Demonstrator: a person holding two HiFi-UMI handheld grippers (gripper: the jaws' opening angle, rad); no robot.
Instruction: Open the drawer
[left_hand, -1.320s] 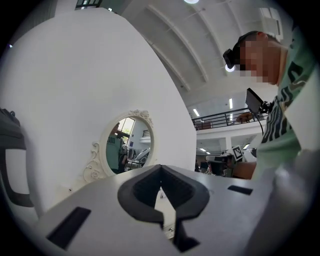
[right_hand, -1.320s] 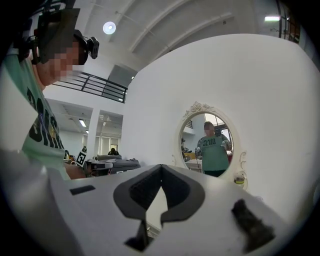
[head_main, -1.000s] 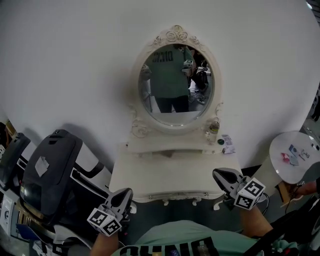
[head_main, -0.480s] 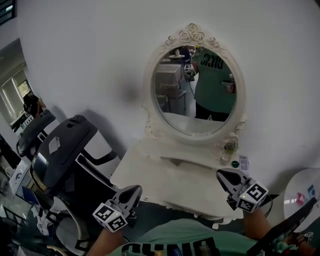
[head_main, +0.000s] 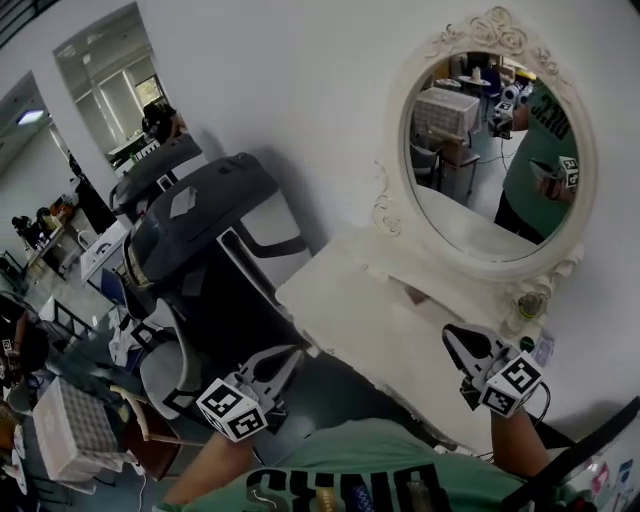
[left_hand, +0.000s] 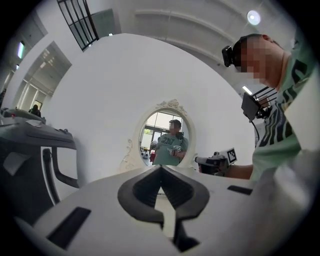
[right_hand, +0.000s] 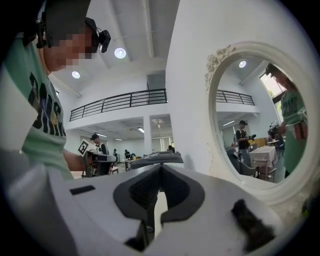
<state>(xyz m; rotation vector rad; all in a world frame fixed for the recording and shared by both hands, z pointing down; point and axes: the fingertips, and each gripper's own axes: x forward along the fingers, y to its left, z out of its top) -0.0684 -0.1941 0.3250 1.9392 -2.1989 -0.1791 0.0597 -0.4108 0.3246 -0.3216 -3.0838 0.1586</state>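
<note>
Compared with a second ago, the head view has swung to the left. The oval mirror (head_main: 495, 160), which was at the centre, now sits at the upper right. The black-and-white chair (head_main: 200, 230) has moved from the lower left to fill the middle. The round side table seen earlier at the right edge is gone from view, and an open room shows at the far left.

The white dressing table (head_main: 350, 310) now runs diagonally. Its drawer (head_main: 378, 370) lies along the near edge, between the two tools, too foreshortened to show detail.

The left gripper (head_main: 285, 357) hangs off the table's left corner, beside the chair, with its jaws pressed together on nothing. The right gripper (head_main: 455, 335) is over the table's near right corner, with its tips also closed and empty.
</note>
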